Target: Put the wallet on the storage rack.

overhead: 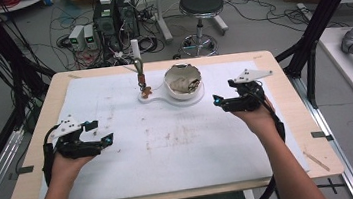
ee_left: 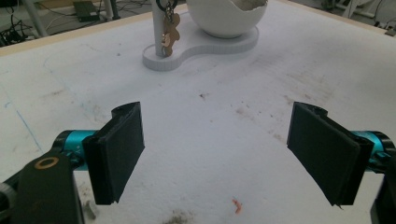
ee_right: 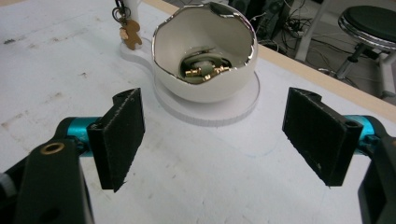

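A white egg-shaped bowl (overhead: 183, 82) with a broken gold rim stands on a white base (overhead: 161, 97) at the table's far middle. Small gold pieces (ee_right: 205, 70) lie inside the bowl (ee_right: 205, 51). A white post (overhead: 136, 58) rises from the base's left end, and a keyring with a brown charm (overhead: 143, 85) hangs on it. The charm (ee_left: 170, 31) hangs against the post (ee_left: 159, 28). My left gripper (overhead: 99, 132) is open over the sheet at the left, nothing between its jaws. My right gripper (overhead: 222, 100) is open just right of the bowl, empty.
A stained white sheet (overhead: 169, 140) covers most of the wooden table (overhead: 30, 161). Beyond the far edge stand a round stool (overhead: 200, 6), computer boxes (overhead: 114, 16) and many floor cables. Black frame posts (overhead: 325, 7) flank the table.
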A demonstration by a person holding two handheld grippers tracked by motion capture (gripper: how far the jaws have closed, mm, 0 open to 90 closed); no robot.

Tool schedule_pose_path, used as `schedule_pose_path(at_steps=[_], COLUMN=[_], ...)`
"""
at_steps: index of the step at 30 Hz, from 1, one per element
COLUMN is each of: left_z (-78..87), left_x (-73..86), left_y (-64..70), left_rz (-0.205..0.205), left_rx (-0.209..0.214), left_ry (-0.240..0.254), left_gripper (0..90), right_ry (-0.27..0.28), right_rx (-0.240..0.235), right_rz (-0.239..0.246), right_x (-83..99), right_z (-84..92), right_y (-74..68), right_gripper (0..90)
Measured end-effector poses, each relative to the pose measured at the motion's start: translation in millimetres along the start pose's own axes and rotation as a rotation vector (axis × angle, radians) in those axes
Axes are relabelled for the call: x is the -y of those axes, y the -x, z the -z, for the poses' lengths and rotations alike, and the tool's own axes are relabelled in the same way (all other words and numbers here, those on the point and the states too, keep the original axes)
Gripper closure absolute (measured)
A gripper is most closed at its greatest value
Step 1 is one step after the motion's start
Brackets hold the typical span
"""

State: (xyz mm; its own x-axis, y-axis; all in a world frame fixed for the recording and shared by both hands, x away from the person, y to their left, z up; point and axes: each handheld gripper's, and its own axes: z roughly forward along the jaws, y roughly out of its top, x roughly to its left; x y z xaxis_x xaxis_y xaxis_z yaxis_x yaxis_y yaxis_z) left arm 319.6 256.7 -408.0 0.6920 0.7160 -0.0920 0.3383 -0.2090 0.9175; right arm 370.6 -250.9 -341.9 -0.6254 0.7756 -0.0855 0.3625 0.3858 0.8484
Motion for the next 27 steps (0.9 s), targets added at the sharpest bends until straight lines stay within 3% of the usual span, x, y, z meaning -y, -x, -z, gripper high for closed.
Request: schedule_pose_path(at_steps=[10, 17, 27], left_z=[-18.4, -19.0, -19.7], left_x=[-2.0, 0.1, 0.9], left_y=[2.0, 0.6, 2.1], left_rz=[-0.003, 0.003, -0.001], left_rx=[0.031, 0.023, 0.021], left_ry=[-0.008, -0.009, -0.016], left_gripper=[18.7, 18.7, 18.7], right_ry=[0.031, 0.038, 0.044], right_rx=[0.025, 0.018, 0.024], right_rz=[-0.06, -0.114, -0.135], right_x=[41.5, 70.8, 93.8], right_z=[18.3, 19.2, 18.0], right_y=[4.0, 6.3, 9.7], right_gripper=[20.9, 20.2, 20.2])
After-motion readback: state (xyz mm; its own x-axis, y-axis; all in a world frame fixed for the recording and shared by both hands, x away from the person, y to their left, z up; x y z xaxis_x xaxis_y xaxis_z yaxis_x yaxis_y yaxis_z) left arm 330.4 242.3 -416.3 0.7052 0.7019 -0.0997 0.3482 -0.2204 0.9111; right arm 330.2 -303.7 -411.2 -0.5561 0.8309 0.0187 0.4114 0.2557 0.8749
